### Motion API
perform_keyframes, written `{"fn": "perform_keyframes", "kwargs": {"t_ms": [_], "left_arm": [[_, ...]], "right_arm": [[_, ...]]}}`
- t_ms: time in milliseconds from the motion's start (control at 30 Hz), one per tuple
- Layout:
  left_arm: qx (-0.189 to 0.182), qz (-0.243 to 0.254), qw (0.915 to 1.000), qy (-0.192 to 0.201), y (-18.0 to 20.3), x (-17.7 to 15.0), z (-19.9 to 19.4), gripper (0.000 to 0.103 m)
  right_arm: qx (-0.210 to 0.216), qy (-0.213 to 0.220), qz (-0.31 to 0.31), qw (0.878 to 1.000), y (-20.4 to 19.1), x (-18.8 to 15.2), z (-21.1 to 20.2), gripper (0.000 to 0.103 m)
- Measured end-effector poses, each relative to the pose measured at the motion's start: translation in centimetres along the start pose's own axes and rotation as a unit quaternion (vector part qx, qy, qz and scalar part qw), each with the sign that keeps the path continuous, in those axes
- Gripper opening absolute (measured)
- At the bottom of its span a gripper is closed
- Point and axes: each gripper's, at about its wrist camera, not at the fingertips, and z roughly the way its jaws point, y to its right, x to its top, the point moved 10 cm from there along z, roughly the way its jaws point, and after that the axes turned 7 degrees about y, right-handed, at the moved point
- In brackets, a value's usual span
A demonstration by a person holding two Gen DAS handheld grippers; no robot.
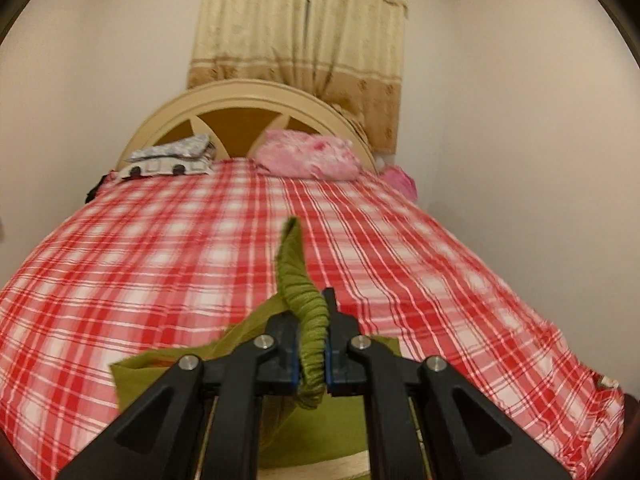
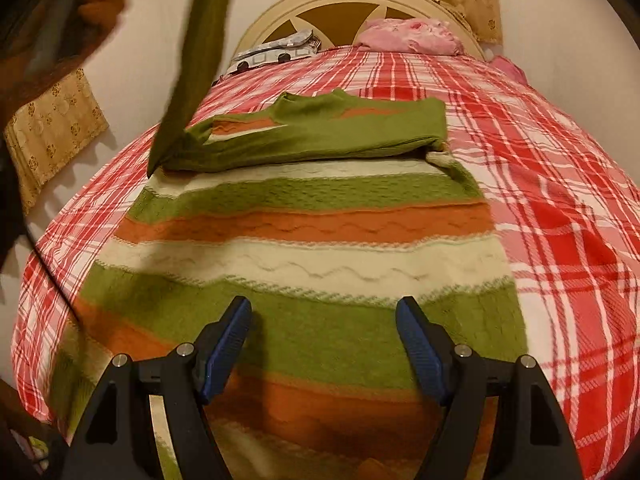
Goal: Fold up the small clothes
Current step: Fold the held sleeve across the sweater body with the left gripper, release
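My left gripper (image 1: 312, 344) is clamped on the green ribbed cuff (image 1: 310, 320) of the sweater's sleeve (image 2: 196, 60), which rises up and left off the bed (image 2: 560, 184) in the right view. The sweater (image 2: 304, 232), striped green, orange and cream, lies flat on the red plaid sheet, its other sleeve folded across the chest. My right gripper (image 2: 324, 328) hangs over the lower stripes, jaws spread wide and holding nothing. A pink pillow (image 1: 308, 156) rests at the headboard (image 1: 240, 96).
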Motion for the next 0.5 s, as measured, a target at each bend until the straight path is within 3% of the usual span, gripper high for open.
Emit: {"fn": "perform_keyframes", "kwargs": {"t_ms": [367, 500], "left_arm": [[-0.034, 0.056, 0.9946, -0.081, 8.0, -7.8, 6.5, 0.004], [-0.042, 0.074, 0.9921, -0.092, 7.7, -9.0, 6.4, 0.012]], "right_arm": [[0.026, 0.016, 0.047, 0.998, 0.9, -0.2, -0.7, 0.075], [0.039, 0.02, 0.06, 0.997, 1.2, -0.1, -0.8, 0.075]]}}
